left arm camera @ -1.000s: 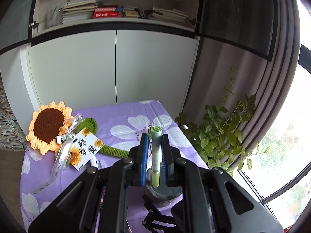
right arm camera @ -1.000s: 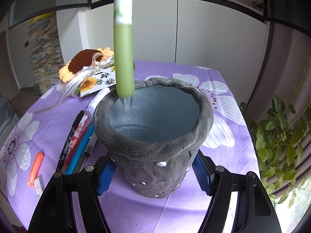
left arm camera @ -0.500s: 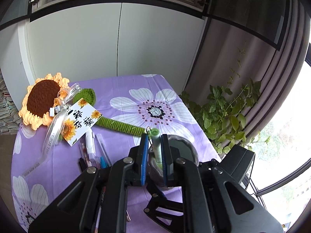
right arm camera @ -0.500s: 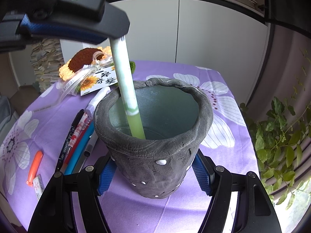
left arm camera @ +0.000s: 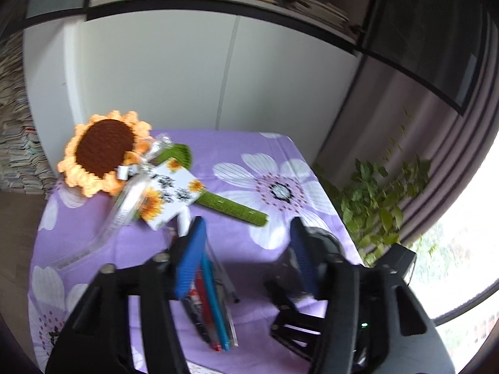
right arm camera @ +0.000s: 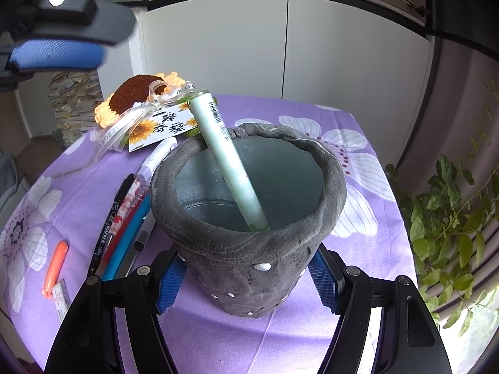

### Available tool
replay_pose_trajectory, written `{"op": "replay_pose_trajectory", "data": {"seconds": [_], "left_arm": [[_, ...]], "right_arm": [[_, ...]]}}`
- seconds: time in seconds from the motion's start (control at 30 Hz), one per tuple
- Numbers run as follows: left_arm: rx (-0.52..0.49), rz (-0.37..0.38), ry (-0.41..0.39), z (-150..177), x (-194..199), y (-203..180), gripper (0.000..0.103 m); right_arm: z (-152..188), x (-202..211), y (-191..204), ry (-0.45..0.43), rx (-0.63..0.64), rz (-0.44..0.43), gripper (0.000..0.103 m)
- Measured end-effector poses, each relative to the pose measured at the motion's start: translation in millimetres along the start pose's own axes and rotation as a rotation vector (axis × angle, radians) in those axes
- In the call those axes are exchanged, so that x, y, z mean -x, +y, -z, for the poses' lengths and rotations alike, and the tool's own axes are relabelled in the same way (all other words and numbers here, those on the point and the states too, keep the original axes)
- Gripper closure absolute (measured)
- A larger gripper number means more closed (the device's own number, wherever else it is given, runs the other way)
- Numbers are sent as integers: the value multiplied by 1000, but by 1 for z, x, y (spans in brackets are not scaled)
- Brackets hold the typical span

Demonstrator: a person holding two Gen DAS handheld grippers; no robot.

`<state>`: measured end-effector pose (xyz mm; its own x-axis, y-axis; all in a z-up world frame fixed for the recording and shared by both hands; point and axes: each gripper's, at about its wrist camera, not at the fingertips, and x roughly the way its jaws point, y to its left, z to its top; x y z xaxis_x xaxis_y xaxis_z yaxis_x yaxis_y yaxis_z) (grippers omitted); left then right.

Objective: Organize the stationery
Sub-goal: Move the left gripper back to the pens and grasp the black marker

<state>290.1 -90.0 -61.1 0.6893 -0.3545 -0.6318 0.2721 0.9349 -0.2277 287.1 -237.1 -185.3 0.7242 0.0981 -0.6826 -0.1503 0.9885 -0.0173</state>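
Nearest us, our right gripper (right arm camera: 246,277) fingers grasp the grey pot (right arm camera: 249,237), where the green pen (right arm camera: 227,159) leans against the rim. Our left gripper (left arm camera: 246,258) fingers have just been opening, nothing between them. Loose pens (right arm camera: 124,221) lie left on the desk (right arm camera: 358,249); the crochet sunflower (left arm camera: 103,152) lies beyond.

A purple flowered tablecloth (right arm camera: 358,143) bears a grey pot (right arm camera: 249,249); loose pens (right arm camera: 124,227); a crocheted sunflower (left arm camera: 103,152).
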Motion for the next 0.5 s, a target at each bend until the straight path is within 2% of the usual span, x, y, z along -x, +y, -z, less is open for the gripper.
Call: {"op": "replay_pose_trajectory", "data": {"seconds": [0.1, 0.17, 0.3, 0.4, 0.5], "left_arm": [[19, -72, -18, 1, 4, 17, 46], [32, -108, 16, 5, -3, 28, 47], [74, -156, 143, 22, -33, 48, 48], [109, -188, 231, 34, -56, 61, 59], [173, -205, 314, 42, -79, 77, 65]], "right_arm": [[0, 0, 0, 0, 0, 0, 30], [0, 0, 0, 0, 0, 0, 30], [0, 0, 0, 0, 0, 0, 30], [0, 0, 0, 0, 0, 0, 30], [0, 0, 0, 0, 0, 0, 30]]}}
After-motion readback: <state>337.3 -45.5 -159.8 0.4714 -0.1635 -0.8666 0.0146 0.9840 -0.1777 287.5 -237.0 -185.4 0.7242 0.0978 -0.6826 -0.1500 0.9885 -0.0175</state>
